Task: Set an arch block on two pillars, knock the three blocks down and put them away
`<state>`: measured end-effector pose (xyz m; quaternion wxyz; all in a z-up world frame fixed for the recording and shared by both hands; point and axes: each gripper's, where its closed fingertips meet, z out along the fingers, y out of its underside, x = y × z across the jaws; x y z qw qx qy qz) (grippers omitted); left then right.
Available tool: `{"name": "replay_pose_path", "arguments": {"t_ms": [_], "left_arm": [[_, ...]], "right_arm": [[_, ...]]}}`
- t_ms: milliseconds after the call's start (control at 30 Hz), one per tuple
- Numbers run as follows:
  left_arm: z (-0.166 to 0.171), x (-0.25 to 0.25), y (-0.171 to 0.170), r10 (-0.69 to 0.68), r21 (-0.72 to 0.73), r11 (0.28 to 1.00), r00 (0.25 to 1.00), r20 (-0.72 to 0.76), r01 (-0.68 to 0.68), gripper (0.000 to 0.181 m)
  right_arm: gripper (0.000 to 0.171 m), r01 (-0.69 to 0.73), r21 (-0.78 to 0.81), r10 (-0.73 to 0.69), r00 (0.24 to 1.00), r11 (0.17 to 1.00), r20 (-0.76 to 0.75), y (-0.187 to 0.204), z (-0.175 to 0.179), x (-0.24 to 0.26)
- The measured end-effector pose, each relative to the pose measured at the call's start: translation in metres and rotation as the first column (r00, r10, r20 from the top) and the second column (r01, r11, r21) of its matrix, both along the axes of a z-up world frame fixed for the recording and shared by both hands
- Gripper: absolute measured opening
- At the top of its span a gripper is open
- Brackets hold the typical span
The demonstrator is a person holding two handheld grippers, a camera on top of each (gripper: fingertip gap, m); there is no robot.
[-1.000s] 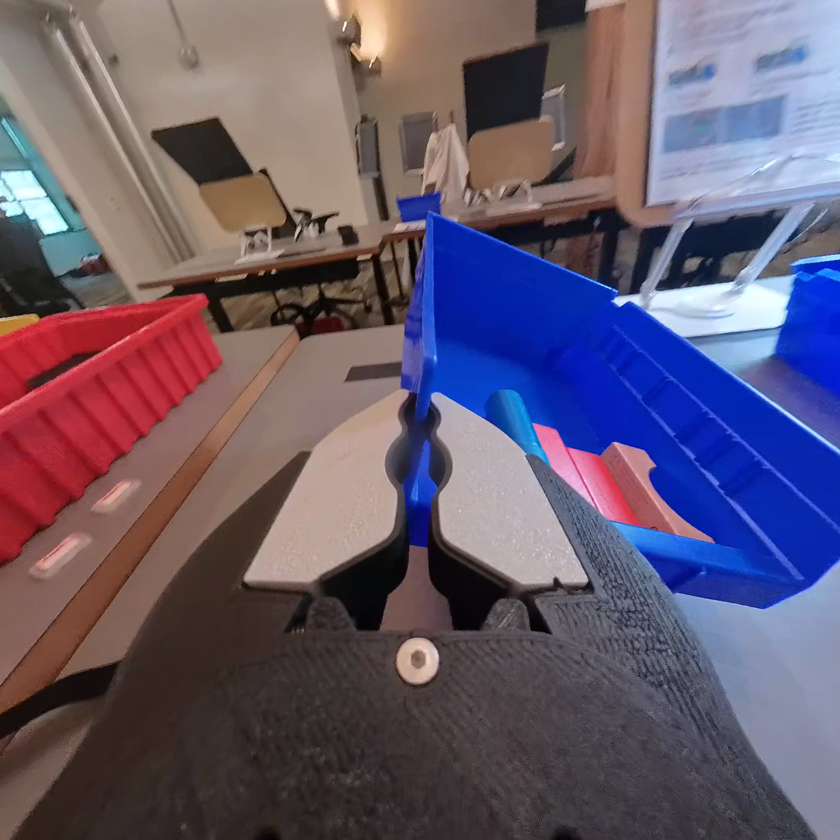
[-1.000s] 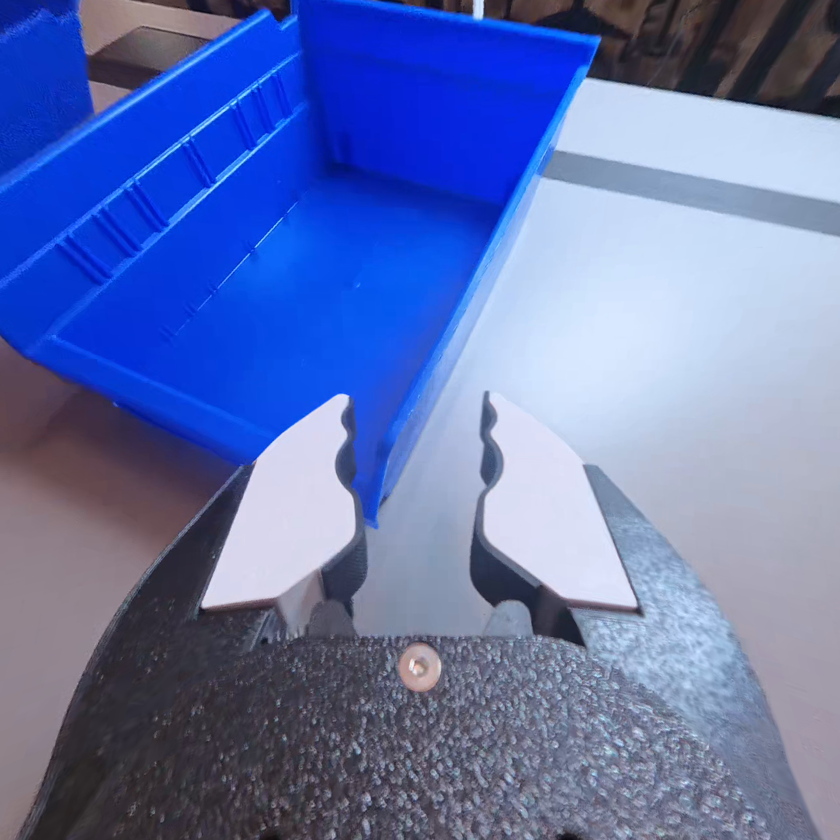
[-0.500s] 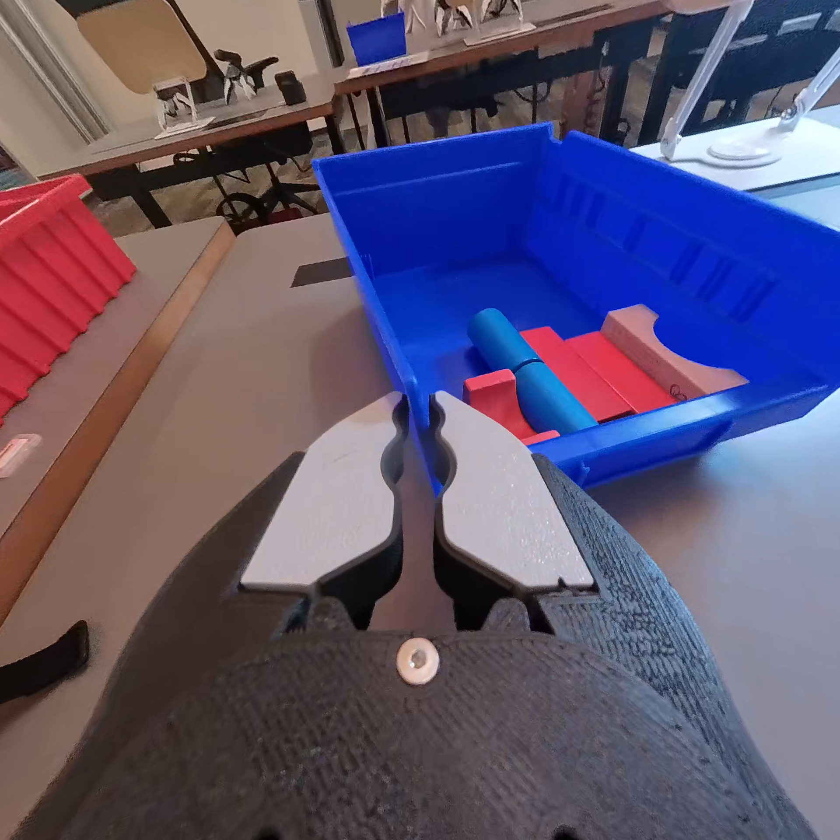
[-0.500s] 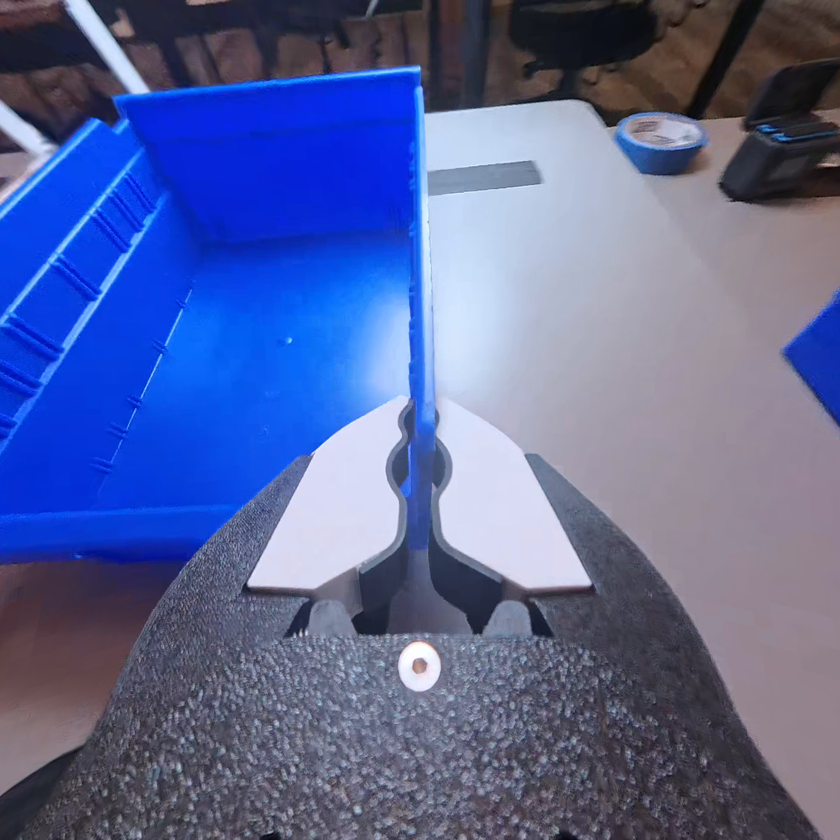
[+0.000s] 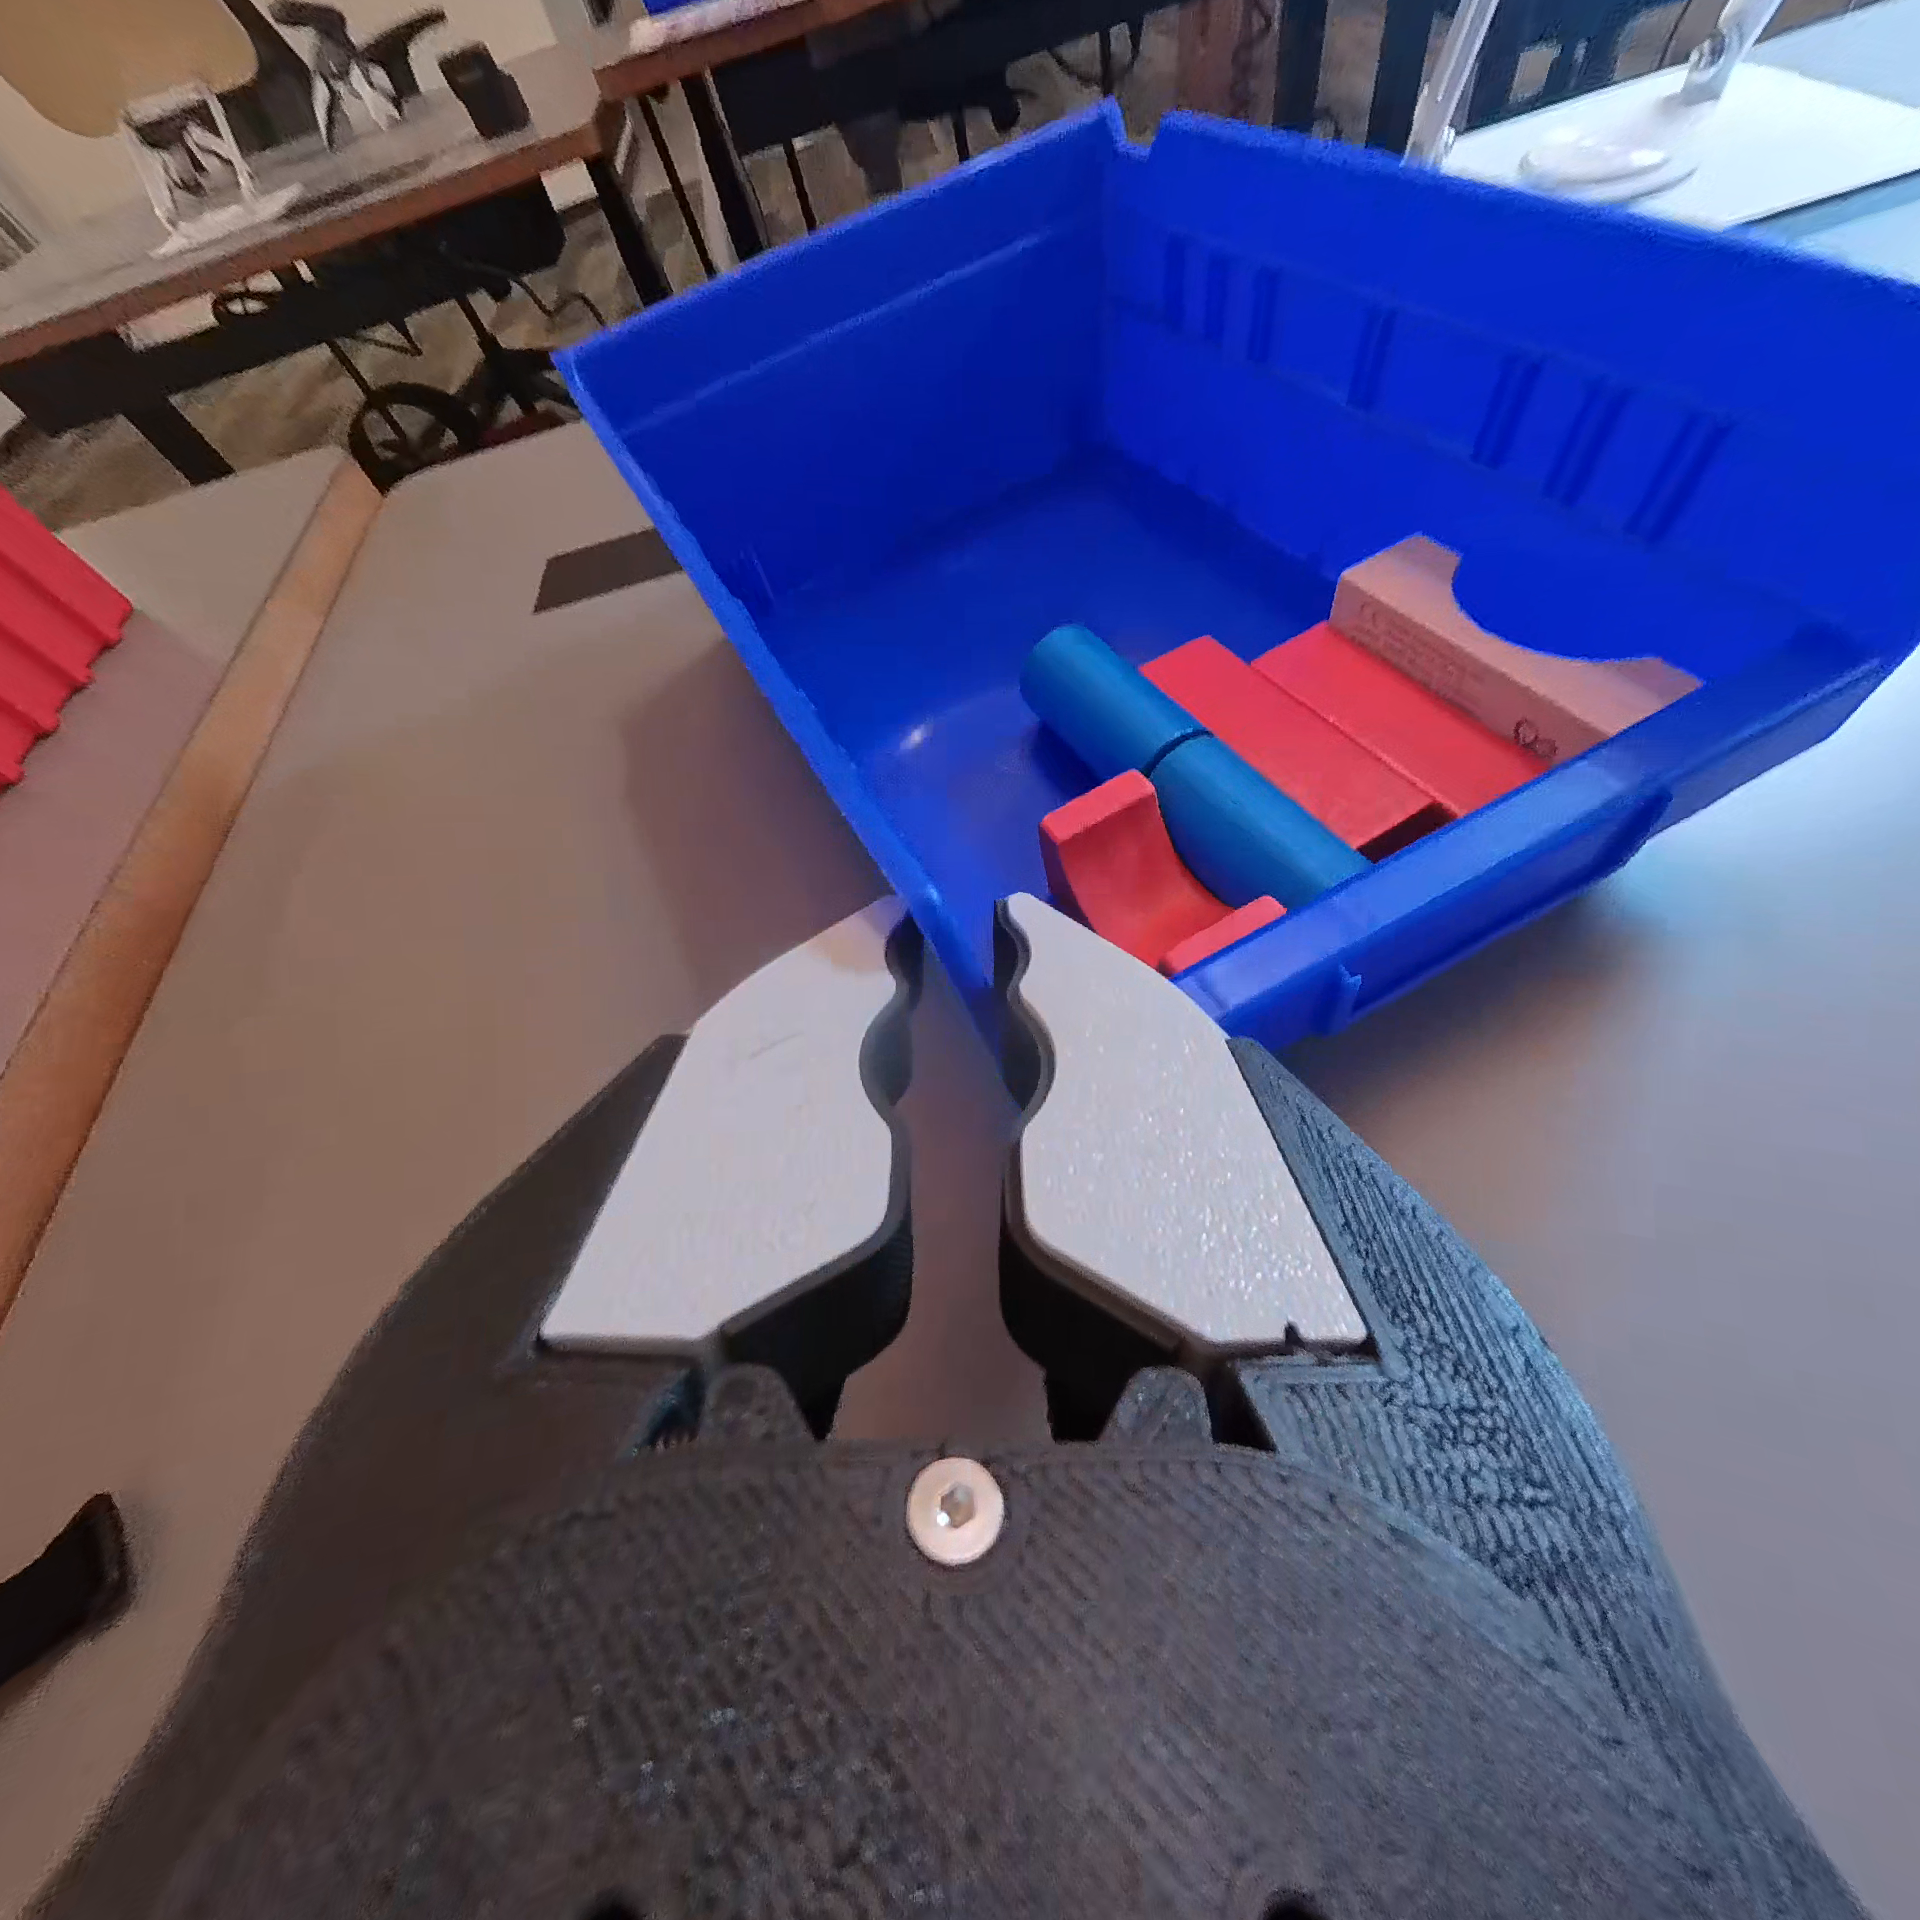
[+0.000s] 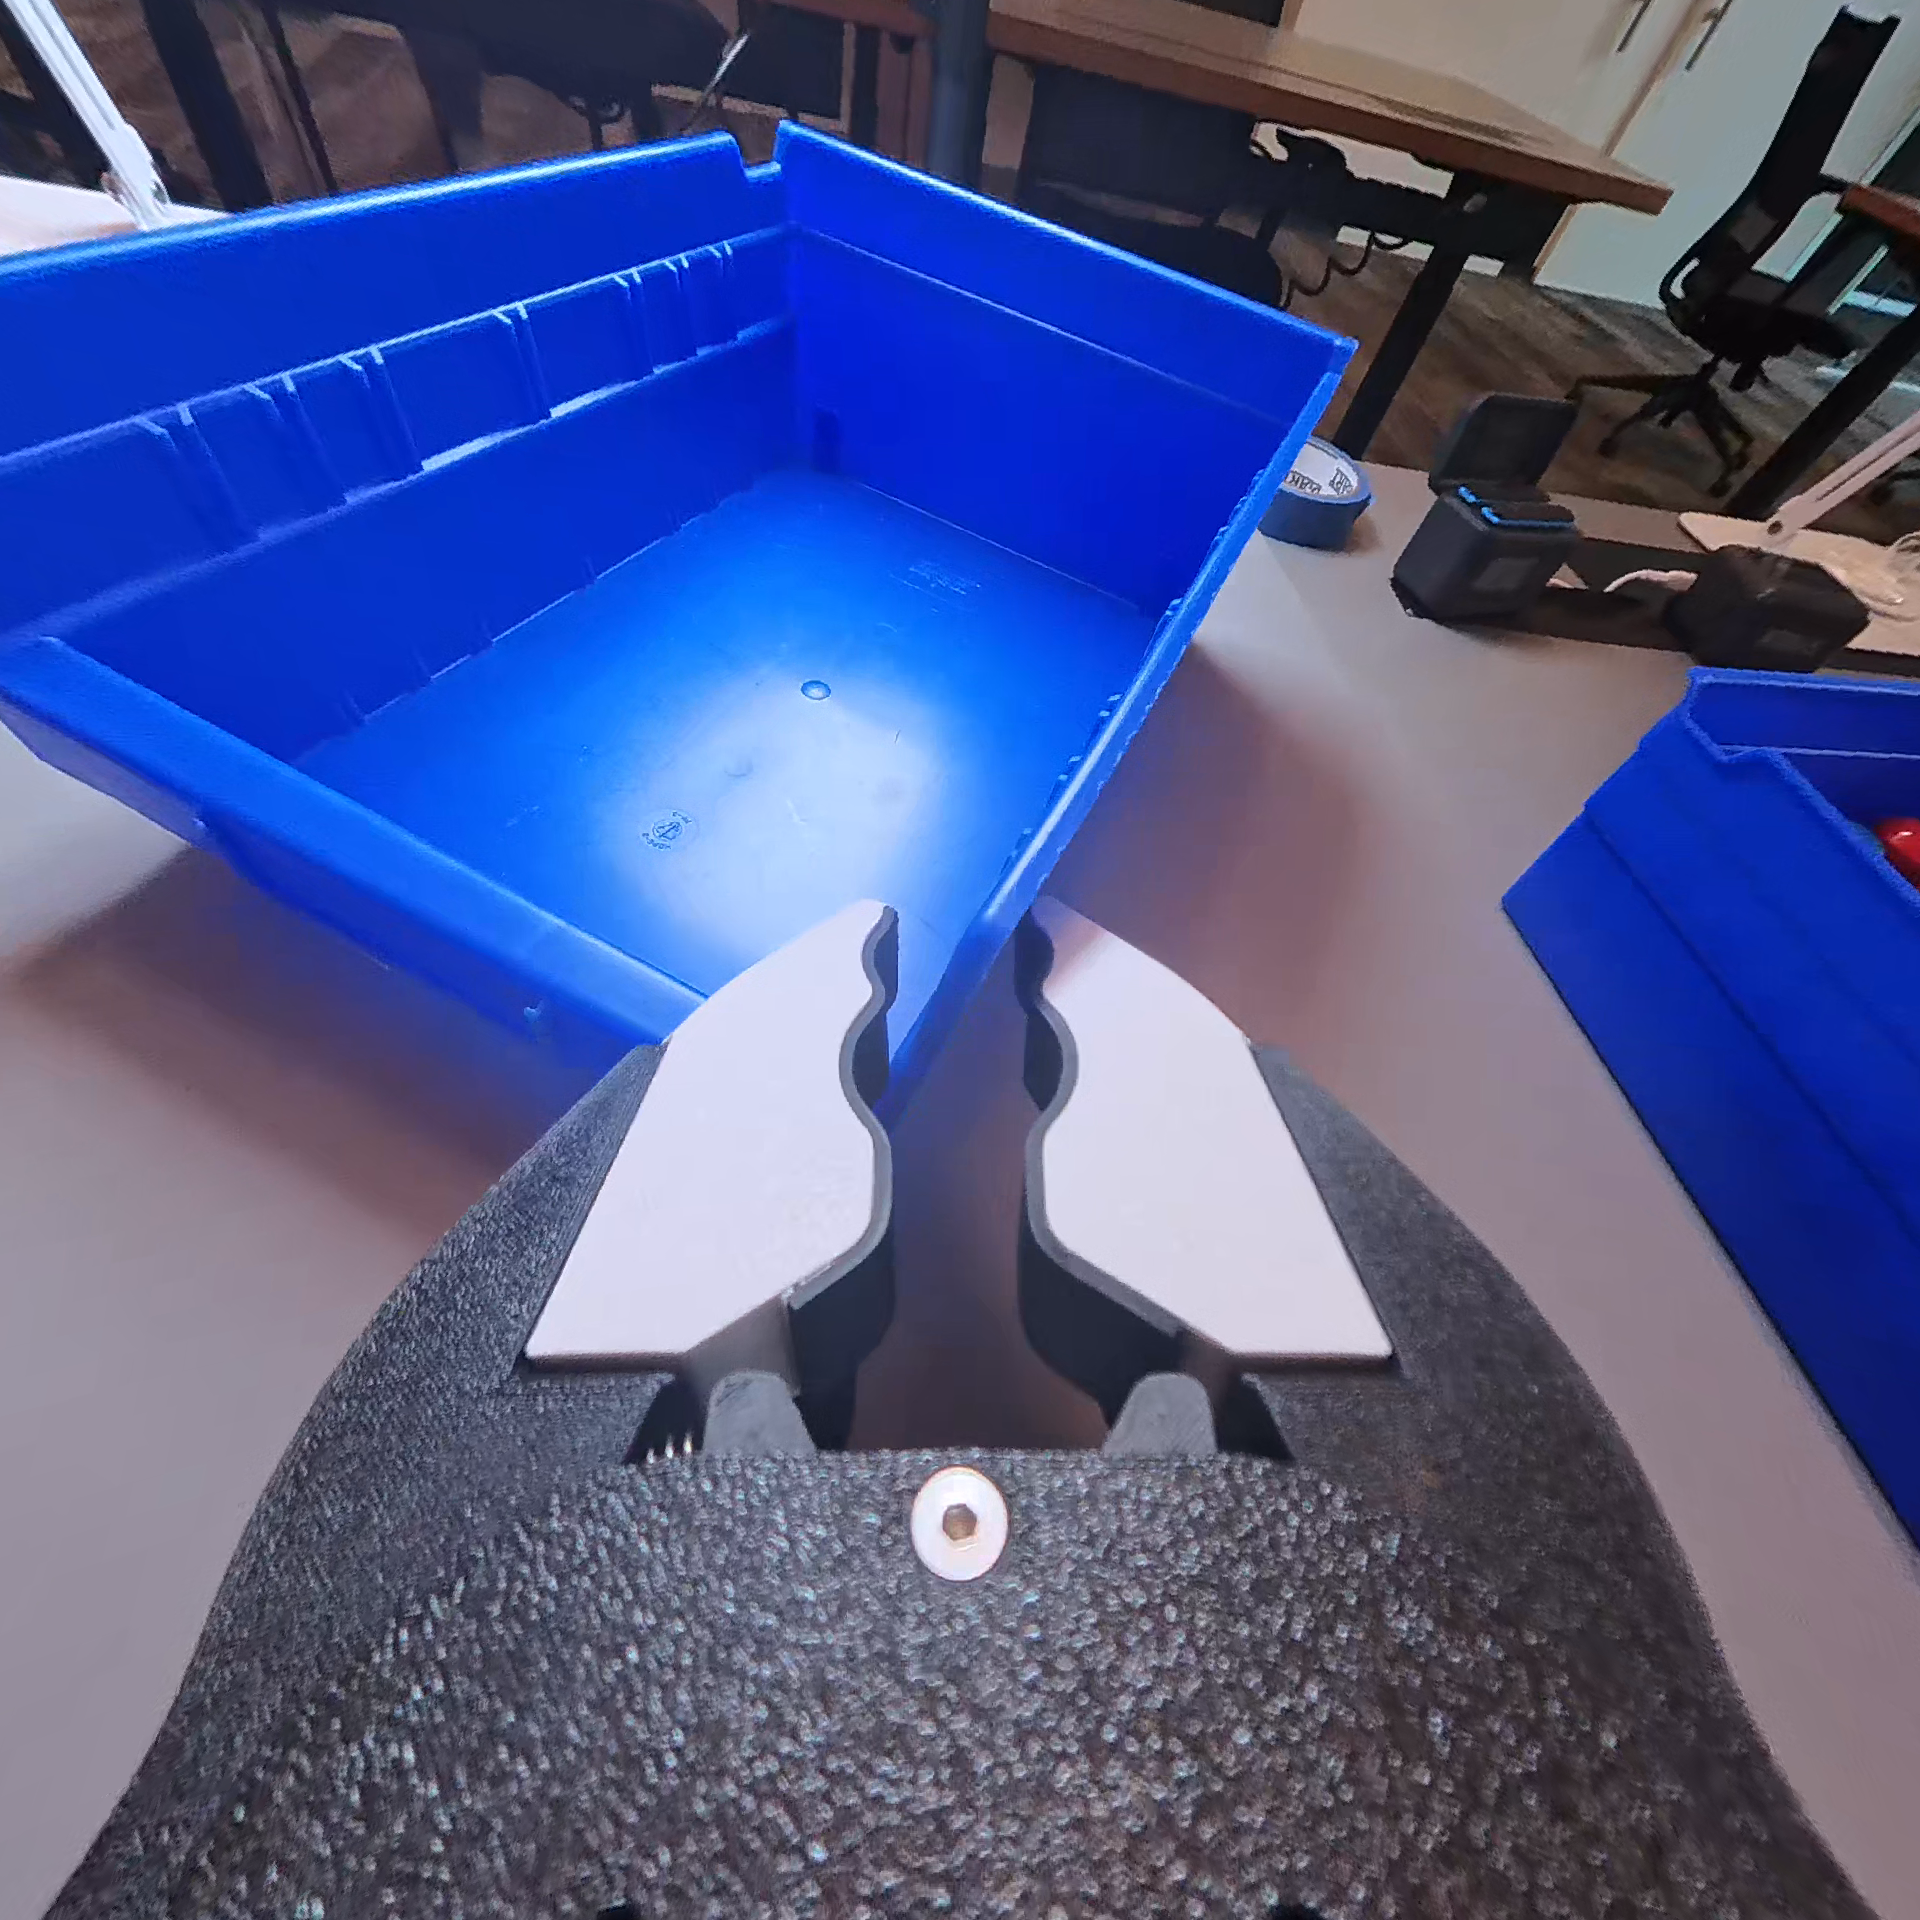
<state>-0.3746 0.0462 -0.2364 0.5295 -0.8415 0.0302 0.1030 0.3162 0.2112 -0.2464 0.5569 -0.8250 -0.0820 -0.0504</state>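
Observation:
In the left wrist view a blue bin [image 5: 894,312] stands on the grey table. It holds a blue cylinder [image 5: 1195,769], red flat blocks [image 5: 1340,727], a red arch block [image 5: 1117,868] and a pale wooden arch block [image 5: 1475,644]. My left gripper [image 5: 951,920] straddles the bin's near left corner wall, its jaws slightly apart. In the right wrist view an empty blue bin [image 6: 499,343] stands on the table. My right gripper [image 6: 956,925] is open, with the bin's near right wall between its fingers.
A third blue bin [image 6: 1714,935] with something red in it stands at the right. Behind it are a blue tape roll [image 6: 1314,504] and black cases [image 6: 1486,561]. A red bin [image 5: 52,644] sits far left and a lamp base [image 5: 1600,156] at the back. The grippers' ends are close to 70 cm from one another.
Both bins were held tilted and now stand level on the table. The right gripper shut on its bin's wall and has opened again. The left gripper's jaws have loosened from the wall.

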Motion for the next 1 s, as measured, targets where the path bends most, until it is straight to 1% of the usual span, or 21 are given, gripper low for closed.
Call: {"name": "replay_pose_path", "arguments": {"t_ms": [67, 133, 233, 300, 367, 467, 533, 667, 700, 733, 800, 900, 1000], "left_arm": [[-0.009, 0.005, 0.003, -0.029, -0.035, 0.999, 1.0, 0.008, 0.029, 0.015], [-0.009, 0.015, 0.006, -0.064, -0.033, 0.997, 0.998, -0.004, 0.064, 0.017], [-0.009, 0.021, 0.008, -0.085, -0.051, 0.995, 0.992, -0.09, 0.08, 0.019], [-0.01, 0.029, 0.009, -0.134, -0.054, 0.99, 0.984, -0.122, 0.128, 0.023], [-0.01, 0.037, 0.01, -0.176, -0.05, 0.984, 0.979, -0.107, 0.171, 0.025], [-0.01, 0.044, 0.011, -0.203, -0.052, 0.979, 0.973, -0.106, 0.199, 0.026], [-0.011, 0.048, 0.011, -0.228, -0.052, 0.973, 0.966, -0.121, 0.223, 0.028], [-0.011, 0.051, 0.012, -0.235, -0.045, 0.972, 0.967, -0.1, 0.231, 0.031], [-0.01, 0.052, 0.013, -0.23, -0.036, 0.973, 0.97, -0.079, 0.228, 0.036], [-0.008, 0.051, 0.015, -0.21, -0.015, 0.978, 0.976, -0.052, 0.21, 0.055], [-0.004, 0.05, 0.019, -0.176, 0.013, 0.984, 0.984, -0.004, 0.176, 0.075], [-0.001, 0.046, 0.022, -0.138, 0.042, 0.99, 0.99, 0.018, 0.137, 0.091], [-0.004, 0.043, 0.024, -0.118, 0.038, 0.992, 0.993, 0.023, 0.117, 0.104]], "right_arm": [[0.023, 0.004, 0.016, -0.004, 1.0, 1.0, 0.004, 0.0, 0.003, 0.0], [0.029, -0.002, 0.025, 0.002, 1.0, 1.0, -0.006, -0.001, 0.004, 0.0], [0.046, -0.012, 0.062, 0.014, 1.0, 0.998, -0.018, -0.002, 0.01, 0.0], [0.057, -0.036, 0.115, 0.039, 0.999, 0.993, -0.026, -0.003, 0.019, -0.004], [0.072, -0.077, 0.154, 0.086, 0.995, 0.985, -0.055, -0.004, 0.027, -0.013], [0.093, -0.113, 0.132, 0.126, 0.987, 0.985, -0.097, -0.003, 0.023, -0.021], [0.1, -0.131, 0.115, 0.144, 0.983, 0.985, -0.111, -0.003, 0.019, -0.025], [0.117, -0.151, 0.131, 0.166, 0.98, 0.98, -0.107, -0.004, 0.022, -0.03], [0.125, -0.15, 0.135, 0.164, 0.981, 0.98, -0.107, -0.004, 0.023, -0.03], [0.129, -0.146, 0.137, 0.16, 0.982, 0.98, -0.099, -0.004, 0.024, -0.03], [0.13, -0.156, 0.15, 0.17, 0.981, 0.976, -0.088, -0.005, 0.026, -0.031], [0.129, -0.162, 0.139, 0.173, 0.982, 0.977, -0.072, -0.005, 0.024, -0.033], [0.127, -0.156, 0.135, 0.167, 0.983, 0.979, -0.074, -0.006, 0.023, -0.031]]}}
